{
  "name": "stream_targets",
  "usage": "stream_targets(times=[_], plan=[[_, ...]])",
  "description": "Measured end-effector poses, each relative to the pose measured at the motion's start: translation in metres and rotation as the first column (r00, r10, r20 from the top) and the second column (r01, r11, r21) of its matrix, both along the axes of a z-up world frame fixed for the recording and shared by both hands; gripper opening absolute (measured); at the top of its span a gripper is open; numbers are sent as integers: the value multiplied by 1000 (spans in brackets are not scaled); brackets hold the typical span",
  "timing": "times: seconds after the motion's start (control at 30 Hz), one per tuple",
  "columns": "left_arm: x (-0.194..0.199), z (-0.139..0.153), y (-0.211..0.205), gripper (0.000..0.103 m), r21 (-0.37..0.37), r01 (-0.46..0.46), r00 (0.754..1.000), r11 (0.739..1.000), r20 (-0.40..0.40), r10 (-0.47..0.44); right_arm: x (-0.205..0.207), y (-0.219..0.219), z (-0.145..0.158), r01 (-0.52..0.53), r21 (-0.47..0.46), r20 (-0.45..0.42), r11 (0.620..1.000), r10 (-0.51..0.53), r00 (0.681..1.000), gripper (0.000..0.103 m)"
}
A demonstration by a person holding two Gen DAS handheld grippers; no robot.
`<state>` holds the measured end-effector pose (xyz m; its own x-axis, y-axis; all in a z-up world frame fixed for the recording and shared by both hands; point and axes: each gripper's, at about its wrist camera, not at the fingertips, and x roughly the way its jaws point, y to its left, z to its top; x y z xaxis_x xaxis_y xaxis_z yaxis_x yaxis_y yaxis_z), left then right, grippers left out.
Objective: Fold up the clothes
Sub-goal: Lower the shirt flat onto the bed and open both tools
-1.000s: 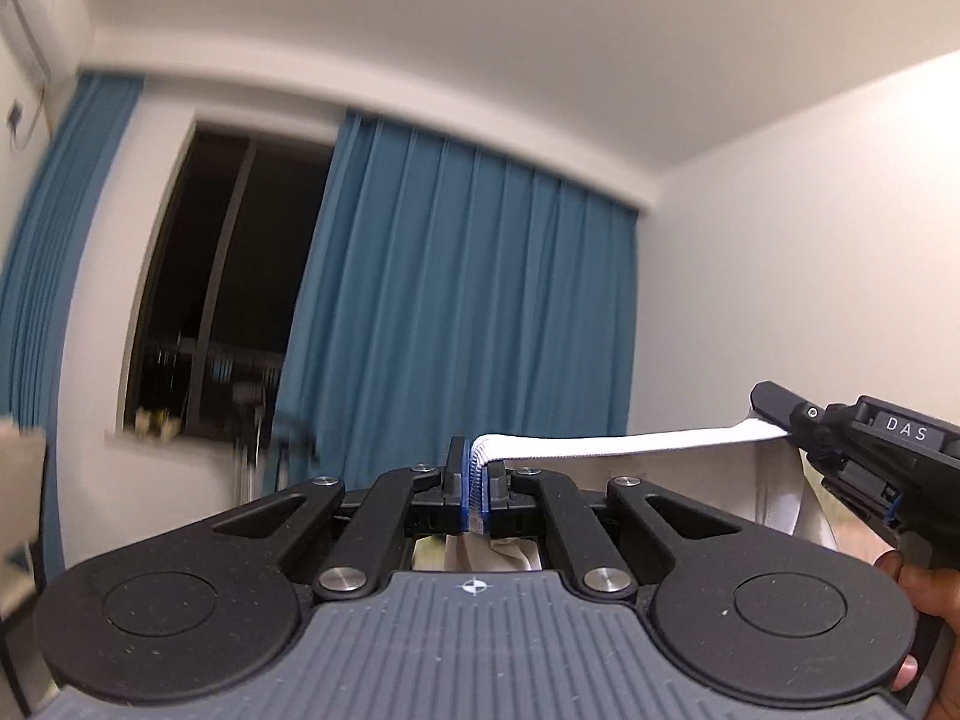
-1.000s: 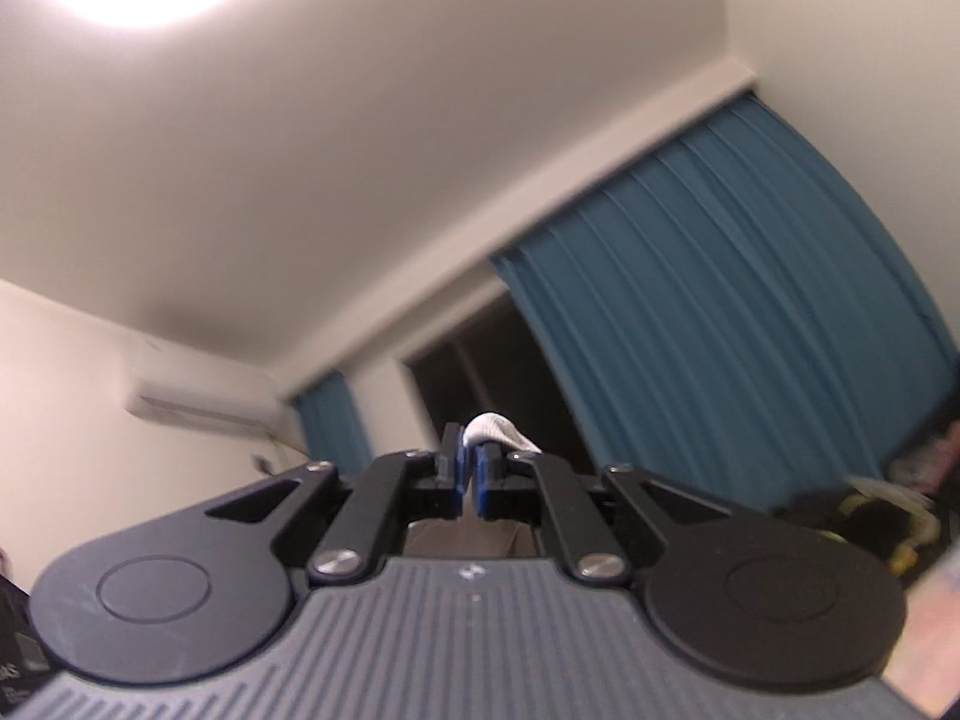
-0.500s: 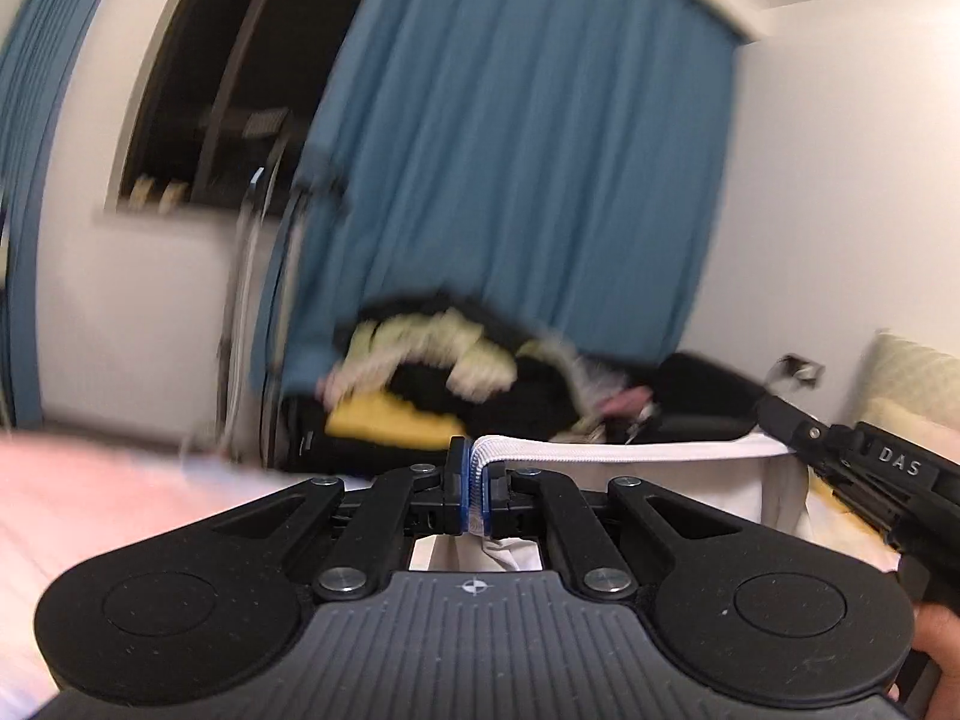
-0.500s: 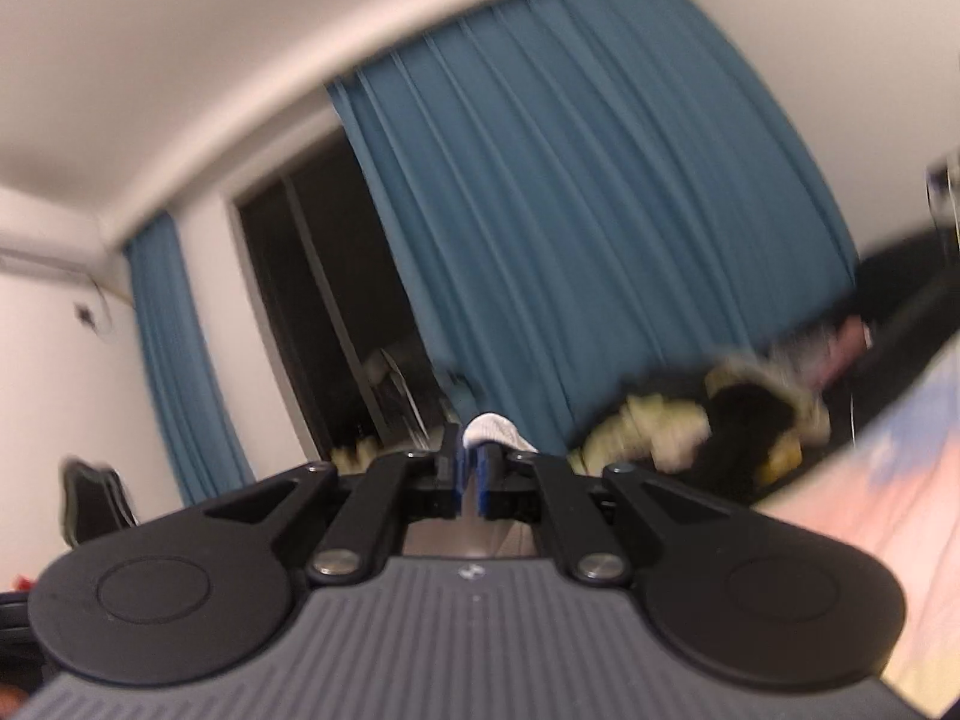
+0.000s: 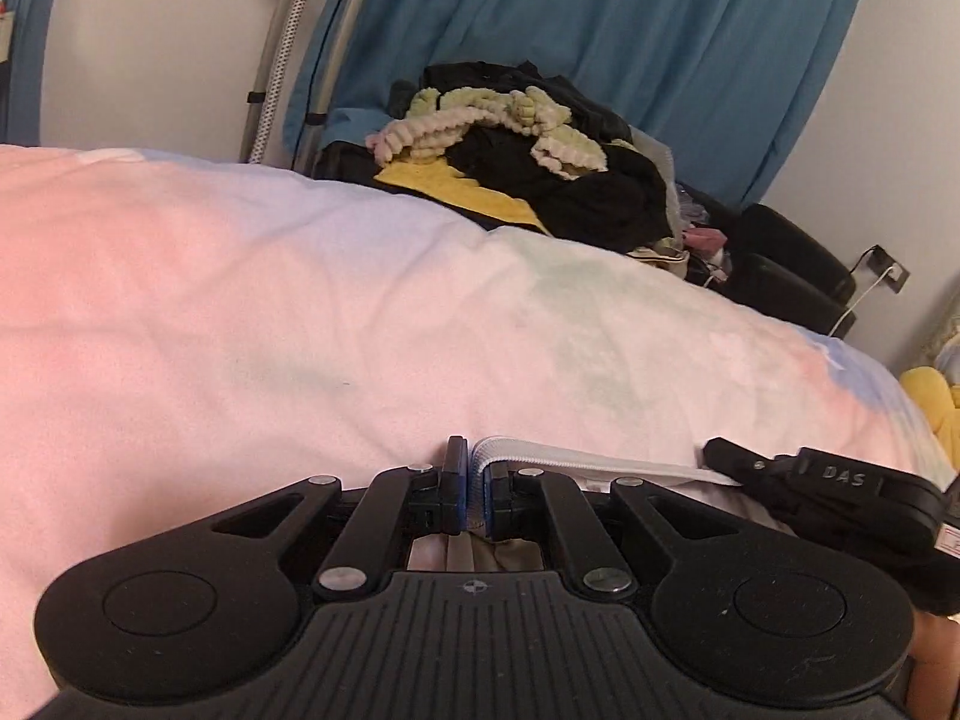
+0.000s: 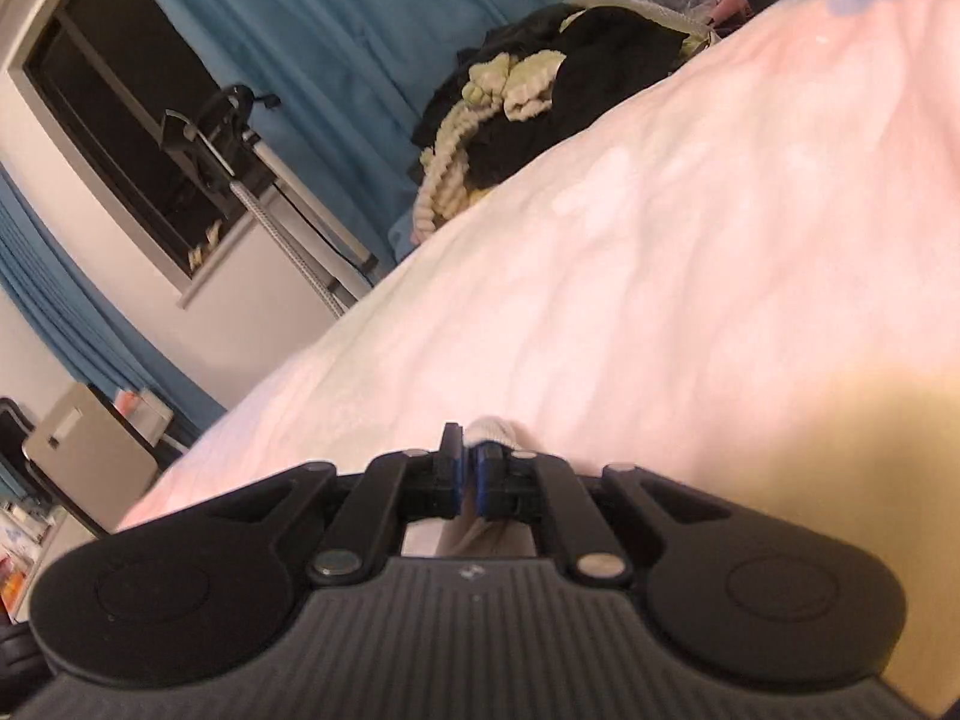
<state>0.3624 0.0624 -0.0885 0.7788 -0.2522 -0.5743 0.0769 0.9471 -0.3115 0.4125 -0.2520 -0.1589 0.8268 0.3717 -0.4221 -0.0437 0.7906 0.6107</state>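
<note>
Garment (image 5: pixel 576 461) stretches over the bed (image 5: pixel 300 312) between both grippers: left gripper (image 5: pixel 475 495) opening around its edge, right gripper (image 6: pixel 468 483) clamped on it.

Both my feeds evenly lit, warm indoor light, no glare. Pale pink fleece bedspread (image 5: pixel 252 300) slightly soft, washed out. Dark shadow falls lower right in right view. Fisheye bends blue pleated curtain (image 5: pixel 630 30) at edges. Black window glass (image 6: pixel 114 96) dark.
</note>
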Motion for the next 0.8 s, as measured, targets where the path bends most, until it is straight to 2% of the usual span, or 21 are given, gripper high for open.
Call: stream_targets(times=[0.03,0.07,0.1,0.13,0.17,0.2,0.23,0.37,0.53,0.67,0.8], plan=[[-5,2,1,19,9,3,1000,1000,0,-3,-1,3,1,-7,-14,-2,1000,7,1000,7],[-11,4,2,34,17,4,1000,1000,3,-4,-3,4,2,-13,-18,-7,1000,13,1000,9],[-17,7,3,43,25,1,1000,1000,11,-1,-5,4,4,-20,-18,-13,1000,20,1000,17],[-25,12,4,58,29,0,1000,1000,24,-1,-9,4,9,-29,-19,-17,999,29,999,30],[-35,18,6,59,27,4,999,1000,43,-5,-13,4,16,-38,-23,-14,999,37,999,38],[-45,27,7,59,29,8,998,1000,59,-10,-17,4,23,-45,-28,-10,999,45,999,54],[-54,39,7,59,36,14,997,999,71,-16,-25,3,32,-51,-43,-4,998,51,999,60],[-104,77,12,59,34,35,995,999,96,-38,-78,-5,69,-43,-125,25,991,47,999,66],[-184,106,17,59,15,54,993,998,107,-55,-165,-16,109,-53,-158,58,986,63,996,66],[-250,110,16,59,0,68,995,998,80,-67,-256,-25,140,-60,-189,100,980,80,992,66],[-303,100,10,58,-30,49,998,998,35,-48,-336,-35,158,-66,-158,118,985,85,989,66]])
